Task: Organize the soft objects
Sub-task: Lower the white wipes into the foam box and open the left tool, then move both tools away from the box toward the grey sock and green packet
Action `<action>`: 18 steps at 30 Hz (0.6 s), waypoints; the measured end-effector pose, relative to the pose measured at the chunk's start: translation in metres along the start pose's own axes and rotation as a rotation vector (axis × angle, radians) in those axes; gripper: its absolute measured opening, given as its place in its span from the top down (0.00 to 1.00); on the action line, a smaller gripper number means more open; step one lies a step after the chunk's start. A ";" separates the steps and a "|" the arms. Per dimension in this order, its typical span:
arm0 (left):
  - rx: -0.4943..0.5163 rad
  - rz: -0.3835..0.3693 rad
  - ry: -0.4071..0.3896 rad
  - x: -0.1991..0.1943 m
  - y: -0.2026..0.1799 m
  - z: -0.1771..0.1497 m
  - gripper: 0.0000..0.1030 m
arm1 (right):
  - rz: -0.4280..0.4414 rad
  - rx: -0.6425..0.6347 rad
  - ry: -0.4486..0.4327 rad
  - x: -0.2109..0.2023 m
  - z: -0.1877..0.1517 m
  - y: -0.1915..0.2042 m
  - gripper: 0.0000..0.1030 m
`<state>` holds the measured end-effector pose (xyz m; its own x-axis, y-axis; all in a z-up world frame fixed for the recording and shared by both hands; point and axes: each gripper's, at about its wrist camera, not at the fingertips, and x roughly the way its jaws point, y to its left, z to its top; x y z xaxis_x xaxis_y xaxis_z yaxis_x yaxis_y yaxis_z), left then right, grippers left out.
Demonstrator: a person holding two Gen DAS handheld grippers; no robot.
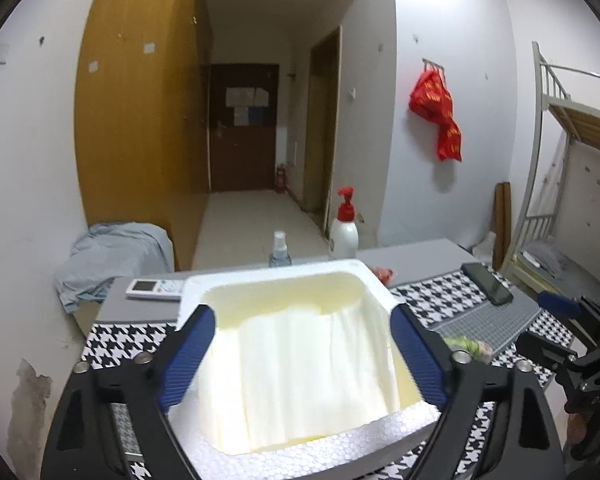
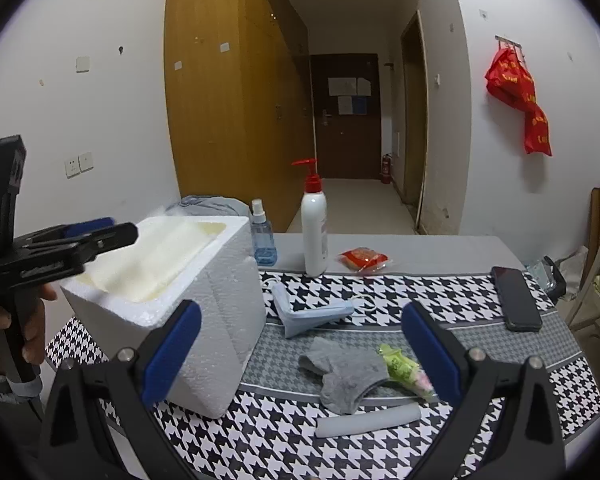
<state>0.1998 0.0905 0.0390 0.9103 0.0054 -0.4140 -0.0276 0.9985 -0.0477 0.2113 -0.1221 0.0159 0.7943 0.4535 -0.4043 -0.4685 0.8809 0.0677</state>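
My left fingers (image 1: 304, 360) are spread wide over the open foam box (image 1: 380, 424), one blue pad on each side of its mouth, gripping nothing. Inside the box lies a pale cloth (image 1: 300, 368), draped down toward the near wall. My right fingers (image 2: 300, 356) are also spread and empty, hanging above the houndstooth mat (image 2: 380, 292) on the surface. The box stands at the left of that mat, and my left hand (image 2: 8, 332) with its tool reaches over the box's near-left rim. Between my right pads, on the mat, lies a grey sock (image 2: 348, 372), with a green and pink soft thing (image 2: 404, 368) touching its right edge. Nearer to me lies a pale roll (image 2: 368, 420). Farther off, just right of the box, lies a light blue folded piece (image 2: 308, 314). At the far edge stand a small spray bottle (image 2: 262, 236) and a white pump bottle (image 2: 314, 232), with a red packet (image 2: 364, 259) to their right. A phone (image 2: 516, 298) lies at the right. A remote (image 1: 154, 289) rests left of the box.
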 end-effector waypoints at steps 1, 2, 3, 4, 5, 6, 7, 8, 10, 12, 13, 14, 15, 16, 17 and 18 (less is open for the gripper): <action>-0.003 0.000 -0.006 -0.001 0.000 0.000 0.04 | 0.000 0.002 0.003 0.001 0.000 -0.001 0.02; -0.006 -0.003 -0.013 -0.003 0.000 0.000 0.02 | -0.001 0.002 0.004 0.001 0.000 -0.002 0.02; -0.010 -0.005 -0.019 -0.005 -0.001 0.000 0.01 | -0.001 0.001 0.005 0.002 0.000 -0.003 0.02; -0.011 -0.008 -0.022 -0.006 -0.002 -0.001 0.01 | 0.001 -0.001 0.005 0.002 0.000 -0.003 0.02; -0.013 -0.013 -0.024 -0.008 -0.004 -0.001 0.01 | 0.003 -0.002 0.004 0.001 0.000 -0.003 0.02; -0.015 -0.016 -0.025 -0.009 -0.004 -0.001 0.01 | 0.005 -0.003 0.003 0.001 0.000 -0.004 0.02; -0.015 -0.014 -0.027 -0.011 -0.006 -0.002 0.01 | 0.006 -0.004 0.002 0.000 0.000 -0.004 0.02; -0.013 -0.011 -0.029 -0.013 -0.008 -0.002 0.01 | 0.008 -0.005 0.000 -0.001 -0.001 -0.005 0.02; -0.006 -0.010 -0.035 -0.018 -0.013 -0.002 0.01 | 0.009 -0.008 -0.001 -0.003 -0.001 -0.006 0.02; -0.006 -0.011 -0.044 -0.023 -0.017 -0.002 0.01 | 0.008 -0.009 -0.006 -0.007 -0.001 -0.008 0.02; -0.008 -0.012 -0.048 -0.026 -0.019 -0.002 0.01 | 0.011 -0.007 -0.010 -0.010 -0.002 -0.009 0.02; -0.006 -0.013 -0.052 -0.029 -0.021 -0.002 0.01 | 0.012 -0.007 -0.013 -0.012 -0.002 -0.010 0.02; -0.004 -0.013 -0.056 -0.031 -0.022 -0.002 0.01 | 0.012 -0.007 -0.016 -0.014 -0.002 -0.011 0.02; 0.002 -0.007 -0.058 -0.034 -0.025 -0.002 0.01 | 0.012 -0.008 -0.023 -0.019 -0.002 -0.012 0.02; 0.007 0.001 -0.060 -0.036 -0.027 -0.002 0.01 | 0.013 -0.009 -0.028 -0.022 -0.003 -0.013 0.02; 0.009 0.006 -0.063 -0.037 -0.028 -0.002 0.01 | 0.014 -0.009 -0.030 -0.024 -0.002 -0.013 0.02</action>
<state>0.1658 0.0617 0.0542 0.9341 0.0147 -0.3566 -0.0297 0.9989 -0.0365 0.1977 -0.1450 0.0224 0.7988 0.4696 -0.3760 -0.4829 0.8733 0.0648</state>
